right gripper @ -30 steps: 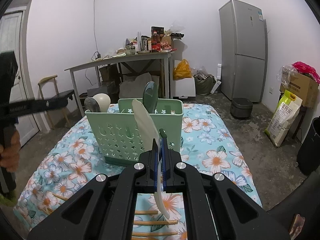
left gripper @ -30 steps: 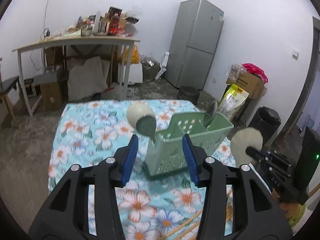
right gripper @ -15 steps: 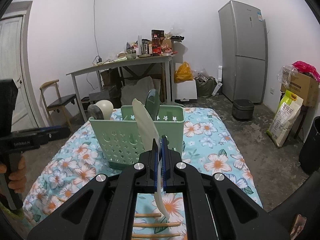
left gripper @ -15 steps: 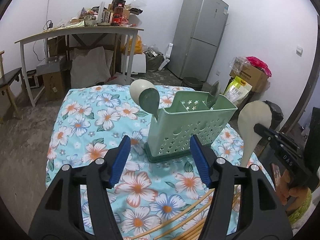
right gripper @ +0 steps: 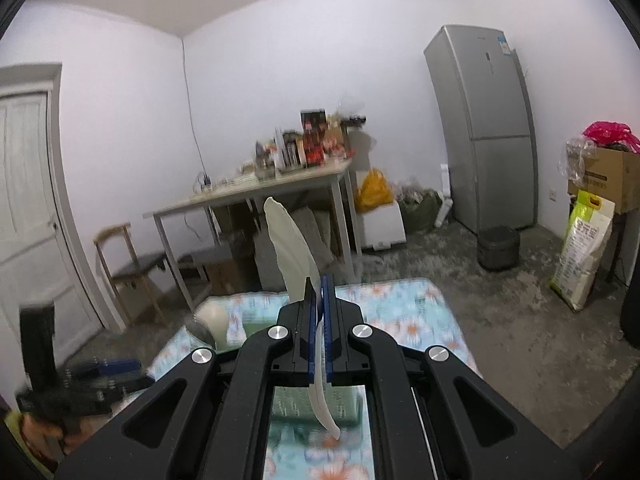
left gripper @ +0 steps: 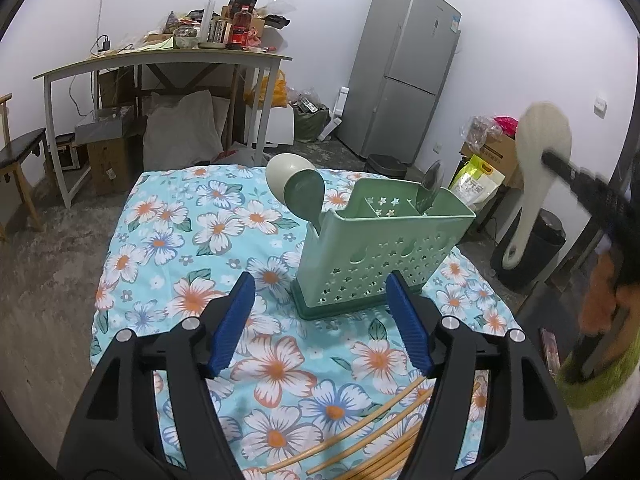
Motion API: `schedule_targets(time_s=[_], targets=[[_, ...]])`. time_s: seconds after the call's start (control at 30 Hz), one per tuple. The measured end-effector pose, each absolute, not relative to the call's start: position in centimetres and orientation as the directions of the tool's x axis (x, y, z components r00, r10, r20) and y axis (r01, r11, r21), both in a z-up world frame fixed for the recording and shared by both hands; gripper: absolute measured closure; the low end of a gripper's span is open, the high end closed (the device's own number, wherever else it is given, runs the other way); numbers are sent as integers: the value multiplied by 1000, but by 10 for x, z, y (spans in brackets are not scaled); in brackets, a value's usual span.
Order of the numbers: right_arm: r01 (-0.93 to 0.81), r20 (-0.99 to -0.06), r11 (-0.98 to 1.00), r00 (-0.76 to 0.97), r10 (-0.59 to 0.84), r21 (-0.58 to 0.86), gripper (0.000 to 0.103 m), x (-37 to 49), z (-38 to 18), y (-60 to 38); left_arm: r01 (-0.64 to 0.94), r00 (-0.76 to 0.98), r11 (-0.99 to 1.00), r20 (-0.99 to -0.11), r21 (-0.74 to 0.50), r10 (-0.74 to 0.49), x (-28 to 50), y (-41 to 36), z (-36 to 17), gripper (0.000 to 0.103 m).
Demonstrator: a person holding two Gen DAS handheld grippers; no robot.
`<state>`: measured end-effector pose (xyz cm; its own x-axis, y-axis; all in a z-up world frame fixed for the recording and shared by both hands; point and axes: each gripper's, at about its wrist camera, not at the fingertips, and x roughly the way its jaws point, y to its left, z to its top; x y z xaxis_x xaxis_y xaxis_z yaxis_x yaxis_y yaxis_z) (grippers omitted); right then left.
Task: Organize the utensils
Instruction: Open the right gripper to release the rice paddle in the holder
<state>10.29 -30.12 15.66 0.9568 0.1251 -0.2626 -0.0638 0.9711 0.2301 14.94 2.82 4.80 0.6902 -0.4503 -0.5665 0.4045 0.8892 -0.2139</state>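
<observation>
A green perforated caddy (left gripper: pixel 380 240) stands on the floral cloth and holds a green spoon (left gripper: pixel 304 196), a cream spoon (left gripper: pixel 280 168) and a metal spoon (left gripper: pixel 430 186). My left gripper (left gripper: pixel 318 292) is opening; nothing is between its blue pads, and the caddy stands just beyond them. Several wooden chopsticks (left gripper: pixel 360 436) lie under its right finger. My right gripper (right gripper: pixel 319 284) is shut on a cream rice paddle (right gripper: pixel 288 240), blade up, held high to the right of the caddy (right gripper: pixel 296 404). The left wrist view shows this paddle (left gripper: pixel 540 140) up at the right, blurred.
The floral-clothed table (left gripper: pixel 168 240) ends close behind the caddy. A cluttered desk (left gripper: pixel 160 60), a chair (right gripper: pixel 132 264), a fridge (left gripper: pixel 404 72), a black bin (left gripper: pixel 536 248) and a rice bag (right gripper: pixel 580 252) stand around. A person's hand (left gripper: pixel 600 296) grips the right tool.
The left jaws have spread wider and pulled back a little from the caddy. The right gripper has risen with the paddle, and its view now tilts up toward the room.
</observation>
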Motion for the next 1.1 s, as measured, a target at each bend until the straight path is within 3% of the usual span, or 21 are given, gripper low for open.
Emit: schedule_targets(time_s=[0.4, 0.9, 1.1], targets=[[-204, -107, 917, 961, 254, 343, 100, 159, 194, -320, 368, 699, 900, -568, -235, -434, 152, 40, 46, 37], [-143, -238, 924, 942, 237, 353, 99, 197, 132, -314, 347, 697, 908, -584, -234, -416, 160, 44, 44, 37], [-126, -343, 931, 906, 249, 342, 98, 205, 99, -310, 347, 698, 909, -584, -232, -416, 159, 43, 45, 37]])
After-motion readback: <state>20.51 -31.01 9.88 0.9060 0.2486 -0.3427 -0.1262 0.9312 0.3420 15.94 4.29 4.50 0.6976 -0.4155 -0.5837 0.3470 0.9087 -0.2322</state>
